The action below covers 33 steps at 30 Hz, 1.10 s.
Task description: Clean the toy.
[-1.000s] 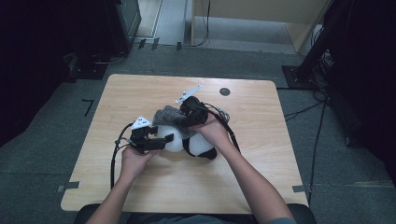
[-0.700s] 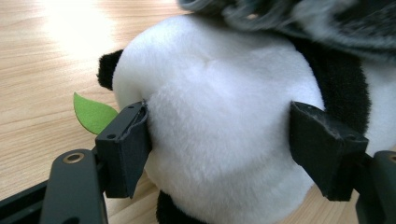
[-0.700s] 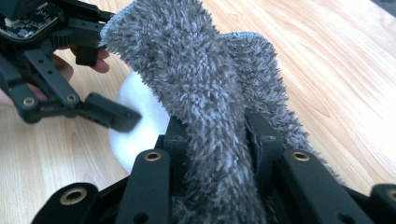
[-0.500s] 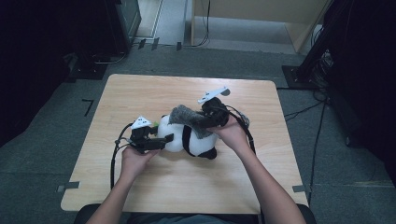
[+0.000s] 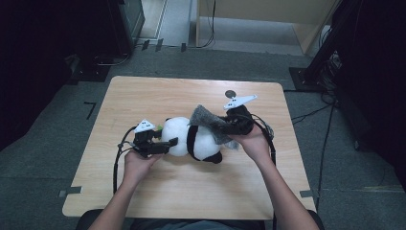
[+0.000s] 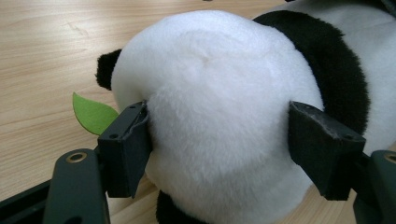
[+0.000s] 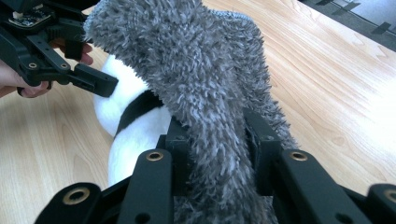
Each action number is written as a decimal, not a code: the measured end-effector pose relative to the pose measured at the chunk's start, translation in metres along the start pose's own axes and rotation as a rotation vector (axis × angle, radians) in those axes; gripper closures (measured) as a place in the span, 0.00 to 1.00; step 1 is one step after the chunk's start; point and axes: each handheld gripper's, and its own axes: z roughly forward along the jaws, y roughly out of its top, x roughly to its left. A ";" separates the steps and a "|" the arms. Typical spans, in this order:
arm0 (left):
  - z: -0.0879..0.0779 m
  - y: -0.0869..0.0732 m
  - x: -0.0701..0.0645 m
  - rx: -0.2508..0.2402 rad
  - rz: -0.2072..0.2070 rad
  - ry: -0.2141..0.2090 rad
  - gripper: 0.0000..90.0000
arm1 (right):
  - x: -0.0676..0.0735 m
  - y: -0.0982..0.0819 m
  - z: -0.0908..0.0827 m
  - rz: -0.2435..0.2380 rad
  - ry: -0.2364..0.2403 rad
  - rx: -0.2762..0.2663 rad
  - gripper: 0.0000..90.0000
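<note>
A black-and-white panda plush (image 5: 201,143) lies on its side on the wooden table (image 5: 158,96). My left gripper (image 5: 168,143) is shut on its white head (image 6: 219,107), one pad (image 6: 126,144) pressed into the fur on each side. A shaggy grey cloth (image 5: 207,120) drapes over the panda's body. My right gripper (image 5: 224,126) is shut on that cloth (image 7: 187,60), and its jaws have just been closing with the cloth between them. In the right gripper view the panda (image 7: 126,135) lies under the cloth, beside my own jaws (image 7: 217,135).
A green felt leaf (image 6: 91,114) sticks out by the panda's ear. A small black disc (image 5: 230,93) sits on the table's far side. Cables trail from both grippers. Dark equipment and a stand base surround the table on the grey floor.
My right gripper has moved to the right, drawing the grey cloth across the panda, and more of the white body now shows. The left gripper has kept still on the head.
</note>
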 end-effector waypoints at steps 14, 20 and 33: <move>0.000 0.000 0.000 -0.001 -0.001 0.000 0.28 | -0.011 -0.025 -0.031 0.066 -0.034 -0.075 0.79; 0.001 0.000 0.000 -0.003 -0.001 0.001 0.28 | -0.011 -0.042 -0.018 0.086 -0.032 -0.038 0.78; 0.001 0.000 -0.001 -0.007 0.002 0.003 0.28 | -0.016 -0.075 0.000 0.115 -0.046 0.004 0.78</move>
